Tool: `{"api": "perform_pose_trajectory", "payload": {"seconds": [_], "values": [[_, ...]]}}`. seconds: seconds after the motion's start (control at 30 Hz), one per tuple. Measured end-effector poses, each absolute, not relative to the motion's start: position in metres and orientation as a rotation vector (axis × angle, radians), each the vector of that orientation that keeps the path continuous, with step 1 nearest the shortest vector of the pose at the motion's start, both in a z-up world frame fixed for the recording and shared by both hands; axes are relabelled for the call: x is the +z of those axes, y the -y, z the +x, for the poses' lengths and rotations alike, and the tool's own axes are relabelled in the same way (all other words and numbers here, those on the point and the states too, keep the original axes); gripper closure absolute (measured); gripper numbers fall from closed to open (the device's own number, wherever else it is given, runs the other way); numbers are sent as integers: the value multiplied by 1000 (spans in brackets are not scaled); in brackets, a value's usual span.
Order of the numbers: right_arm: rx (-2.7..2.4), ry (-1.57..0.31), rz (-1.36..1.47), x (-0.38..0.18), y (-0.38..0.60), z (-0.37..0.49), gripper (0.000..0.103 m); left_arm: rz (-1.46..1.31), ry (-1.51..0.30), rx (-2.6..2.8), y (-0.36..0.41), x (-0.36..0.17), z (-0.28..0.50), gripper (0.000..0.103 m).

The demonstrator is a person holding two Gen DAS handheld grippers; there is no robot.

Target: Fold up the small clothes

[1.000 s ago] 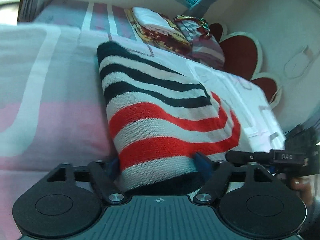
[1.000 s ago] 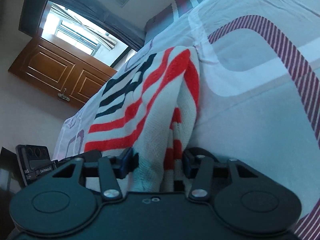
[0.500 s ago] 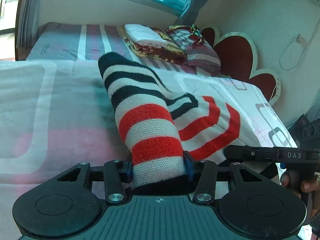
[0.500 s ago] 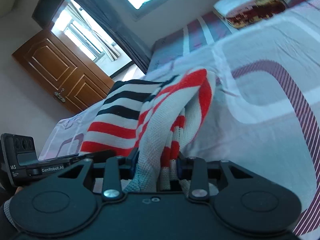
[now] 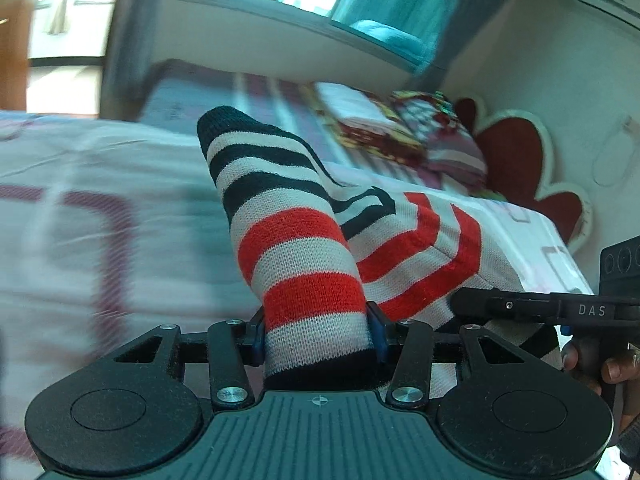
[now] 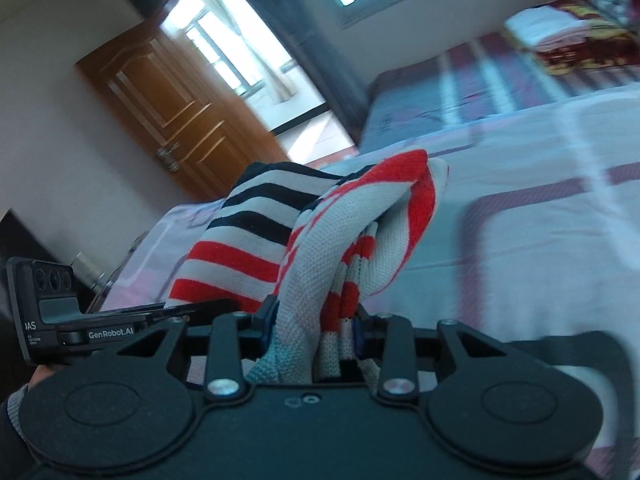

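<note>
A knitted garment with red, white and black stripes (image 5: 296, 240) is lifted off the bed. My left gripper (image 5: 318, 336) is shut on one bunched edge of it. My right gripper (image 6: 312, 332) is shut on another bunched edge (image 6: 320, 280). The cloth rises between both sets of fingers and sags toward the bedsheet (image 5: 100, 240). In the left wrist view the right gripper (image 5: 540, 304) shows at the right, close by. In the right wrist view the left gripper (image 6: 100, 332) shows at the left.
The bed has a white and pink sheet with dark red striped bands (image 6: 540, 220). Folded blankets and pillows (image 5: 392, 128) lie at its head by a red heart-shaped headboard (image 5: 516, 164). A wooden door (image 6: 176, 116) and windows stand beyond.
Both grippers have risen with the garment and come closer together. The cloth, flat on the bed a second ago, is now pulled up into a narrow hanging fold.
</note>
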State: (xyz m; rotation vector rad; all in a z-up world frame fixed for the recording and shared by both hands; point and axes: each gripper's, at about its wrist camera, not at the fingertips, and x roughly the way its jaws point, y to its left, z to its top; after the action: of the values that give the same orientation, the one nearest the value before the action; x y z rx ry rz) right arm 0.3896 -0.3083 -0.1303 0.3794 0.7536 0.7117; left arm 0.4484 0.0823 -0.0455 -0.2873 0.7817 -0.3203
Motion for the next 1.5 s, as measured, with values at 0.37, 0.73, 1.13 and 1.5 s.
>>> {"api": "perform_pose_trajectory", "payload": {"seconds": [0.37, 0.73, 1.13, 1.5], "values": [[922, -886, 388, -174, 162, 393, 69, -376, -862, -90, -230, -100, 377, 53], [832, -963, 382, -194, 173, 400, 63, -465, -710, 23, -239, -121, 319, 21], [809, -909, 207, -168, 193, 353, 85, -472, -705, 66, -235, -131, 270, 21], [722, -838, 209, -156, 204, 321, 69, -247, -682, 165, -209, -104, 232, 0]]}}
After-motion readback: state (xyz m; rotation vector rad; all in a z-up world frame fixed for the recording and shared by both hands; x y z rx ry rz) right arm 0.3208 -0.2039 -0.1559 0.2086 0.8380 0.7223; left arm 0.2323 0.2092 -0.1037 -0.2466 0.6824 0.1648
